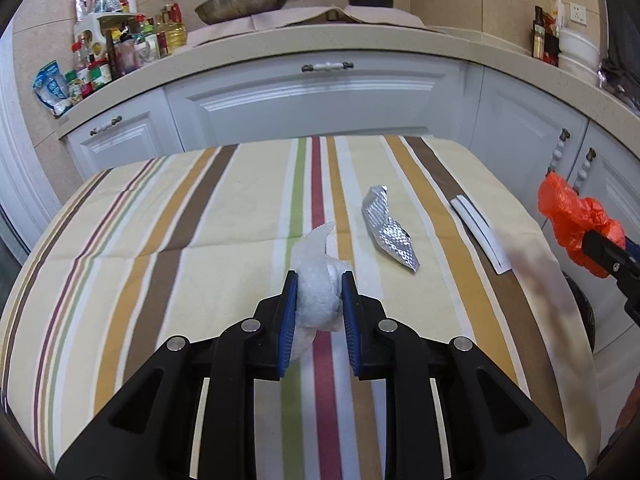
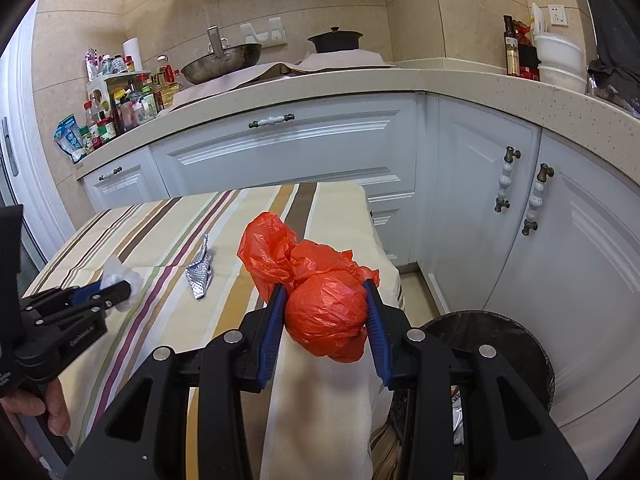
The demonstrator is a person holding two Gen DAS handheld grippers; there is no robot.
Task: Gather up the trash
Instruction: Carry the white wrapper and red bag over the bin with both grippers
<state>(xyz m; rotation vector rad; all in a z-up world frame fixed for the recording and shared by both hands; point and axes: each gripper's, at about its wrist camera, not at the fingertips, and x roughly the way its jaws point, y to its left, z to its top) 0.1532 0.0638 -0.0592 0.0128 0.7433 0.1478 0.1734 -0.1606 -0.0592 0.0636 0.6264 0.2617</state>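
Pinching white wad [image 1: 318,300] (left gripper [image 1: 319,280]) | right gripper [image 2: 326,292] clamps orange bag [image 2: 326,316]

Each tool is black plastic: two angular, hollowed arms with round silver rivets, tipped by ribbed blue pads. The left tool [image 1: 319,286] and right tool [image 2: 326,312] match. Lower left, a bare hand [image 2: 38,410] grips one handle.

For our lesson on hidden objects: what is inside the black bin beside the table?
Through the right gripper, shut on the orange bag, the bin shows only a silvery scrap against its dark lining. The gripper's frame covers the rest of the inside.
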